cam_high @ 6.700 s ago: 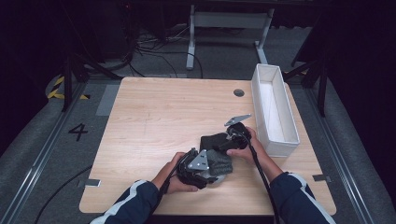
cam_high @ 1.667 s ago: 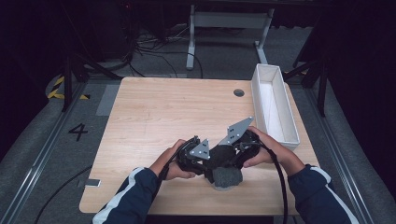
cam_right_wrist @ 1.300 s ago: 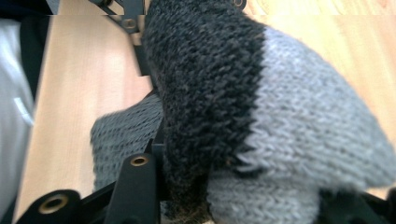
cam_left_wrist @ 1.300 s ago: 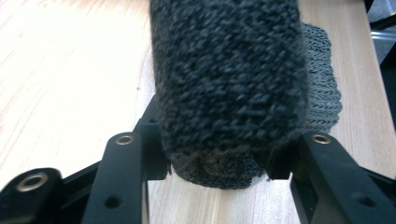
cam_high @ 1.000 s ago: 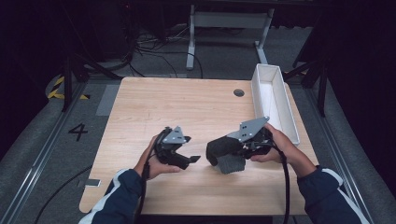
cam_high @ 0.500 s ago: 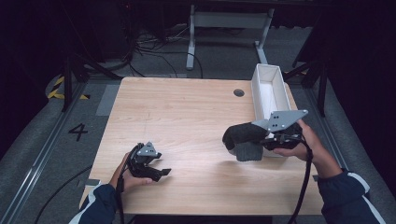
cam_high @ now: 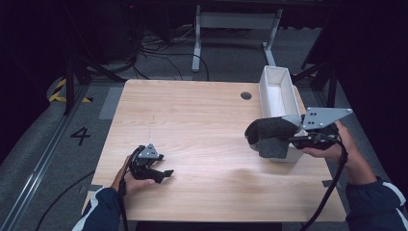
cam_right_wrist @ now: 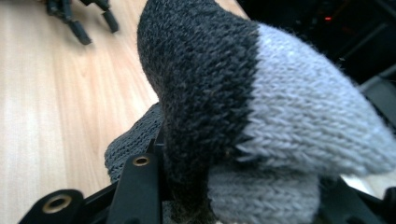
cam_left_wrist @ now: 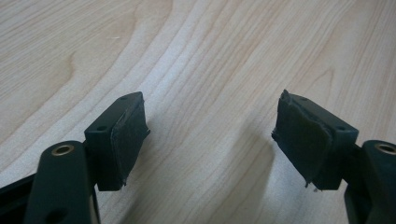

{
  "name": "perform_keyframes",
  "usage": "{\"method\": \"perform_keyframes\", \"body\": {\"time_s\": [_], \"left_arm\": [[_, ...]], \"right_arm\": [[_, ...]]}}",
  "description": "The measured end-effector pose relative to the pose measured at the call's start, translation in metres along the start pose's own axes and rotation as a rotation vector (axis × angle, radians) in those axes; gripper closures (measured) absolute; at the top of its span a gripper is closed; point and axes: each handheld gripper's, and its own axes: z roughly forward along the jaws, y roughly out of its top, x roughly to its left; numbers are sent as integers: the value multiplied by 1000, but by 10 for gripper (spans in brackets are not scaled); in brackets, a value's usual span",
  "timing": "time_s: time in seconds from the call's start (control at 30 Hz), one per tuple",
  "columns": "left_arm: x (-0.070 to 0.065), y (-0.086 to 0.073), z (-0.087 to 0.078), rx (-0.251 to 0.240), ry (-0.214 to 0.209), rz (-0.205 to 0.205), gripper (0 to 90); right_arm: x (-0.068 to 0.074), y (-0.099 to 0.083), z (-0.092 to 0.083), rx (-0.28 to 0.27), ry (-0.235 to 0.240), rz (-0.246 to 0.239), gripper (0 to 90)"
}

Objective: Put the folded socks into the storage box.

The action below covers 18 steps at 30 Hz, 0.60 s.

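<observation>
Right tool (cam_high: pixel 294 139): clamped on a rolled grey sock bundle (cam_high: pixel 270 136), held above the desk (cam_high: pixel 207 120) at its right side, just before the near end of the white bin (cam_high: pixel 276 82). Left tool (cam_high: pixel 161 174): jaws wide apart, nothing between them, low over the near-left desk.

Sock (cam_high: pixel 270 136) dark grey, light grey toe; bin (cam_high: pixel 266 84) white; table (cam_high: pixel 202 120) pale wood grain; claws black.

item: knitted sock bundle (cam_high: pixel 271 136), dark grey with a light grey part | state: rolled up, bulky, lifted clear of the table | pose: hanging from one end | place: right side, just beside the near end of the white bin (cam_high: pixel 278 91)
</observation>
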Motion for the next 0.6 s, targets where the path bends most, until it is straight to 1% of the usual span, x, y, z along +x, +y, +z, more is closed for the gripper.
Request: {"method": "perform_keyframes", "body": {"time_s": [0.03,0.07,0.1,0.13,0.17,0.2,0.23,0.27,0.3,0.33,0.37,0.47,0.6], "left_arm": [[-1,-1,0,-1,9,2,253],[-2,-2,0,-6,35,14,253],[-4,-2,0,10,52,34,253],[-6,-1,2,10,76,49,251],[-6,-1,2,10,76,49,234],[-6,-1,2,10,76,49,234],[-6,-1,2,16,73,44,234],[-6,0,3,13,76,46,226],[-6,0,3,13,76,46,222],[-6,1,4,16,73,44,222],[-5,2,5,13,71,46,215],[-5,2,5,13,68,47,214],[-5,2,5,13,69,47,214]], "right_arm": [[-1,-1,-4,1,-11,3,608],[-3,-2,-9,0,-24,0,607],[-5,-3,-14,-1,-38,8,607],[-8,-4,-18,-6,-45,14,607],[-8,-4,-18,-6,-45,14,607],[-14,-7,-29,-6,-75,33,607],[-14,-7,-29,-6,-75,33,607],[-18,-10,-35,10,-108,38,607],[-18,-10,-35,10,-108,38,607],[-21,-12,-37,12,-119,43,607],[-26,-16,-41,27,-138,56,607],[-30,-21,-44,24,-144,71,607],[-38,-30,-48,12,-165,110,607]]}}
